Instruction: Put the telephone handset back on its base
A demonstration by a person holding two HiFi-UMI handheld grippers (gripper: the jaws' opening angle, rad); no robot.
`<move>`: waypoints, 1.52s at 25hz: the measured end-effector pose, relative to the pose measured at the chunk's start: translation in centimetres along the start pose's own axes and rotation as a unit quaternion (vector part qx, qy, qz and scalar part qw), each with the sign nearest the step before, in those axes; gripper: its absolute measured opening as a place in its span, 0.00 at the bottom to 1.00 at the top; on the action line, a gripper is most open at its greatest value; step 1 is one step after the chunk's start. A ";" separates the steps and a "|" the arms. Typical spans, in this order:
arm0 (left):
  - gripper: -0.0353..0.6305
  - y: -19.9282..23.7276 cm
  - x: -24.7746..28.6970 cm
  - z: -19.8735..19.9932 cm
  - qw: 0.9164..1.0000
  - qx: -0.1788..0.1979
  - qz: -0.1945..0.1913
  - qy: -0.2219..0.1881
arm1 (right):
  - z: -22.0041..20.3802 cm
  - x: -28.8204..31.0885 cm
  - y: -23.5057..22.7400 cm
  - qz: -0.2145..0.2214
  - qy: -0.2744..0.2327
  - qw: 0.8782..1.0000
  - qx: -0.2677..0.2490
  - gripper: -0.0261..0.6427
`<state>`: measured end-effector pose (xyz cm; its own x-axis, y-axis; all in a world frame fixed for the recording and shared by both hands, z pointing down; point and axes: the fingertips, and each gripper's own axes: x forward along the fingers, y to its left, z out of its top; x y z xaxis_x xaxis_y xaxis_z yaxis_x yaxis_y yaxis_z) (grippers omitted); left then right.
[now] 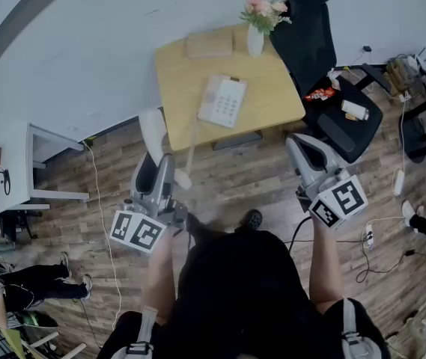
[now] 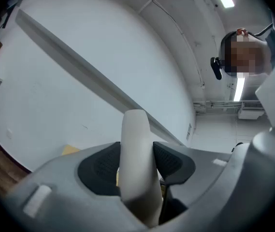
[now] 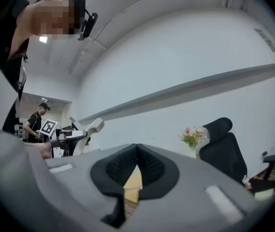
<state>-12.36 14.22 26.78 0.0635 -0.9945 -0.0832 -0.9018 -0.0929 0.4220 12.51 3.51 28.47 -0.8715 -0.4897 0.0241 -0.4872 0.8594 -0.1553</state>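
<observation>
The white handset [image 1: 153, 131] stands upright between the pads of my left gripper [image 1: 159, 169], which is shut on it, held above the floor in front of the wooden table [image 1: 175, 73]. Its cord [image 1: 192, 142] runs up to the white telephone base [image 1: 222, 100] lying on the table. In the left gripper view the handset [image 2: 136, 129] fills the gap of the left gripper [image 2: 137, 161]. My right gripper [image 1: 296, 143] hovers at the table's right front corner, shut with nothing in it. In the right gripper view its pads [image 3: 149, 166] meet.
A vase of flowers [image 1: 257, 21] and a flat wooden box [image 1: 209, 43] sit at the table's back edge. A black office chair [image 1: 325, 66] with small items on its seat stands to the right. A white desk [image 1: 18, 170] is at left; cables lie on the wood floor.
</observation>
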 end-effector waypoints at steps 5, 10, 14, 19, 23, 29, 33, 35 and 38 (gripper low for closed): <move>0.38 -0.5 -0.7 0.0 1.000 -0.003 0.001 0.002 | 0.0 -0.5 0.8 0.008 0.005 1.000 -0.008 0.04; 0.38 -0.7 -1.1 -0.6 1.000 -0.004 0.004 -0.005 | -0.2 -1.7 0.7 0.012 0.000 1.000 -0.017 0.04; 0.38 -1.2 -1.6 -1.6 1.000 -0.009 0.012 -0.007 | -0.5 -2.9 0.7 0.012 0.004 1.000 -0.017 0.04; 0.38 -1.6 -1.7 -2.8 1.000 -0.015 0.022 -0.001 | -1.3 -3.8 0.6 0.025 0.015 0.999 -0.015 0.04; 0.38 -1.3 -1.7 -3.4 0.999 -0.012 0.027 0.013 | -1.7 -3.9 1.6 0.054 0.018 0.998 -0.003 0.04; 0.38 -0.4 -0.9 -4.5 0.999 -0.013 0.029 0.035 | -2.7 -2.9 1.5 0.047 0.018 0.999 0.006 0.04; 0.38 0.6 0.3 -4.6 0.999 -0.017 0.026 0.037 | -2.6 -2.0 0.7 0.036 0.020 0.999 0.007 0.04; 0.38 0.9 1.1 -4.5 0.999 -0.016 0.021 0.038 | -2.4 -1.5 0.2 0.031 0.023 0.999 0.004 0.04; 0.38 1.2 2.7 -4.3 0.999 -0.016 0.012 0.040 | -1.8 -0.6 -0.8 0.024 0.024 0.999 0.000 0.04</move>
<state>-11.47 11.21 30.96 0.0776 -0.9970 -0.0003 -0.8891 -0.0694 0.4523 13.28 3.40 30.39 -0.8952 -0.4411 0.0635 -0.4455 0.8815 -0.1566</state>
